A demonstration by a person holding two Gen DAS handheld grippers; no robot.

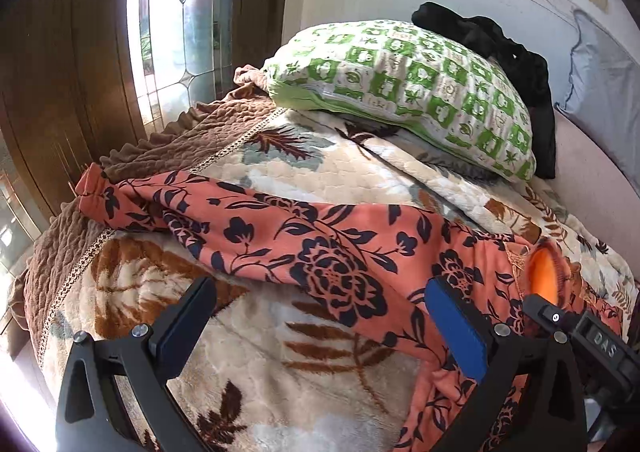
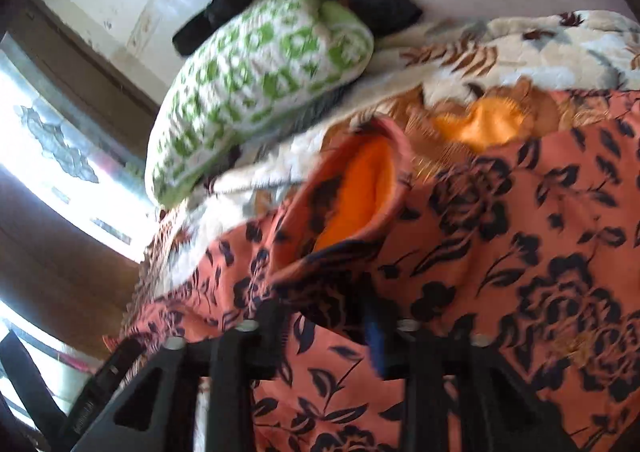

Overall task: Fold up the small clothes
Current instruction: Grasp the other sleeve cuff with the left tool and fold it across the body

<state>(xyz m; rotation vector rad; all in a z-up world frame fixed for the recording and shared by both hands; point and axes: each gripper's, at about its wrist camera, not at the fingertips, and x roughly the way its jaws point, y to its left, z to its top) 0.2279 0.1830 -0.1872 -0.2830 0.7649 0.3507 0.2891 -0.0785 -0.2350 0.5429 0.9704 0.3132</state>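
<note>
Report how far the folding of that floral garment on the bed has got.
Done: the salmon floral garment lies spread across the blanket, one sleeve stretched out left. In hand: nothing gripped; the left hand-held gripper hovers open over it, the right hand-held gripper sits open by the orange-lined collar. Left: no fold visible yet, so all the folding.

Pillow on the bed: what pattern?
Green-and-white checks on the pillow, sharpest in the left wrist view.
</note>
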